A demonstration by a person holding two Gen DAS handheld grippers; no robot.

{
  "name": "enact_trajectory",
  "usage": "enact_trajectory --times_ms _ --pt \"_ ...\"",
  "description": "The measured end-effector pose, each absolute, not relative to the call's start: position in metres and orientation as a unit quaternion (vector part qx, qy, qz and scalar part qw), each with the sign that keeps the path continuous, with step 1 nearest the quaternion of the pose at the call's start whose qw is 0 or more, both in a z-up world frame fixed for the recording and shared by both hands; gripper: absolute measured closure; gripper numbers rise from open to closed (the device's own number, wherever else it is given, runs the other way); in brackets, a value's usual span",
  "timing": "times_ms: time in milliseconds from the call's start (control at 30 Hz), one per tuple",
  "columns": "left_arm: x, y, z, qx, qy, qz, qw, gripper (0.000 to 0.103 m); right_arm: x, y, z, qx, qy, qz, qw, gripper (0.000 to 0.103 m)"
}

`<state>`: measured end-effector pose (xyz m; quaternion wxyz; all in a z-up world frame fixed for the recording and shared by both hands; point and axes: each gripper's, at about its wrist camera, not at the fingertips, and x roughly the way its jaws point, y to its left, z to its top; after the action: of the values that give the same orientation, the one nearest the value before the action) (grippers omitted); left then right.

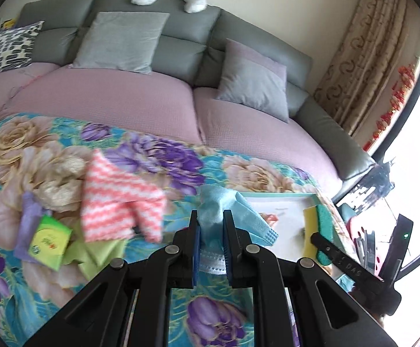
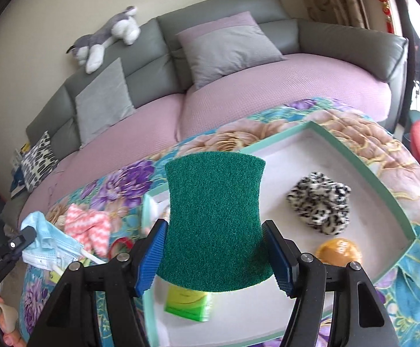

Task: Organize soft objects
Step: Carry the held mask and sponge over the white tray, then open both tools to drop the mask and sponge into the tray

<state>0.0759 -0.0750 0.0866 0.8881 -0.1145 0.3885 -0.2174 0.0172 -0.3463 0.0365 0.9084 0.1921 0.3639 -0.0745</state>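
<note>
My left gripper is shut on a light blue cloth together with a blue face mask, held above the floral blanket just left of the white tray. My right gripper is shut on a green-topped sponge and holds it over the tray. The sponge also shows in the left wrist view. A pink-and-white zigzag cloth lies on the blanket to the left. The left gripper with its cloth and mask shows in the right wrist view.
In the tray lie a black-and-white fuzzy item, an orange ball and a green packet. On the blanket are a green packet, a lime cloth, a purple cloth and a beige lacy piece. A sofa with cushions stands behind.
</note>
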Motion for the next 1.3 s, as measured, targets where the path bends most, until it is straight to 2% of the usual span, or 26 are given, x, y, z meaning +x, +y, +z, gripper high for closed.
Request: enact_trajectory --times_ms 400,1033,1133,1167,1200,1267,1300 --pt "0.095 -0.169 0.080 -0.065 0.412 -0.291 0.861 0.089 0.031 -0.365 0.011 0.223 0.396 -0.061 0.889 0.034" --pt "0.127 -0.224 0.016 -0.050 0.474 -0.280 0.833 0.089 0.020 -0.398 0.009 0.195 0.397 -0.162 0.882 0.034" --pt "0.130 -0.225 0.010 -0.043 0.482 -0.272 0.832 0.081 0.019 -0.398 0.012 0.191 0.395 -0.166 0.883 0.033" --pt "0.129 -0.225 0.011 -0.039 0.481 -0.271 0.833 0.070 0.019 -0.397 0.013 0.188 0.395 -0.167 0.884 0.033" --pt "0.128 -0.225 0.012 -0.035 0.480 -0.270 0.834 0.055 0.018 -0.397 0.014 0.186 0.394 -0.169 0.884 0.032" --pt "0.125 -0.224 0.016 -0.032 0.475 -0.268 0.838 0.041 0.018 -0.396 0.017 0.182 0.395 -0.172 0.884 0.029" --pt "0.124 -0.223 0.019 -0.032 0.471 -0.268 0.840 0.040 0.017 -0.395 0.019 0.179 0.393 -0.173 0.885 0.026"
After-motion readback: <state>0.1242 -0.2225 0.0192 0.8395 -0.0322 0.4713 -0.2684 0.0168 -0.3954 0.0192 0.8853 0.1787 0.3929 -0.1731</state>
